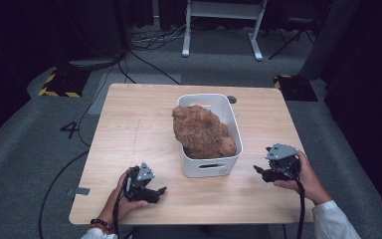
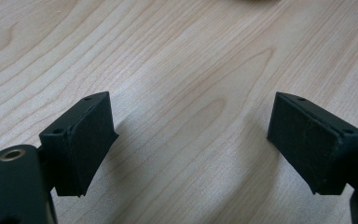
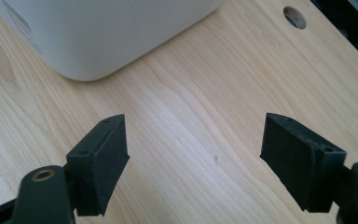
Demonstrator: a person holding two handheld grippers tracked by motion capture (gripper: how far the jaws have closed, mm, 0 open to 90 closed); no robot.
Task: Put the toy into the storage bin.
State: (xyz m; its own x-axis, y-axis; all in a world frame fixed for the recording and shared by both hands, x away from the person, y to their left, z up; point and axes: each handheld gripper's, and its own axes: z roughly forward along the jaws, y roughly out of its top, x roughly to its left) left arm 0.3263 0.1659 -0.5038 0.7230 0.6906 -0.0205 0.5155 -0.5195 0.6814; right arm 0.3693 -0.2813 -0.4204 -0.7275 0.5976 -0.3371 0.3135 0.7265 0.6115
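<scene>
Grippers idle at the lower frame: your left gripper (image 1: 154,191) and right gripper (image 1: 259,172) gape wide, empty. Next, reach for the plush toy (image 1: 201,132) in the white bin (image 1: 209,168).

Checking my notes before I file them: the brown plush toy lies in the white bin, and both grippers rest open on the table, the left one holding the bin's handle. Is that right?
Not quite. The left gripper holds nothing: the left gripper view shows its open jaws over bare table, apart from the white bin. The brown plush toy does lie in the bin, and the right gripper is open too.
</scene>
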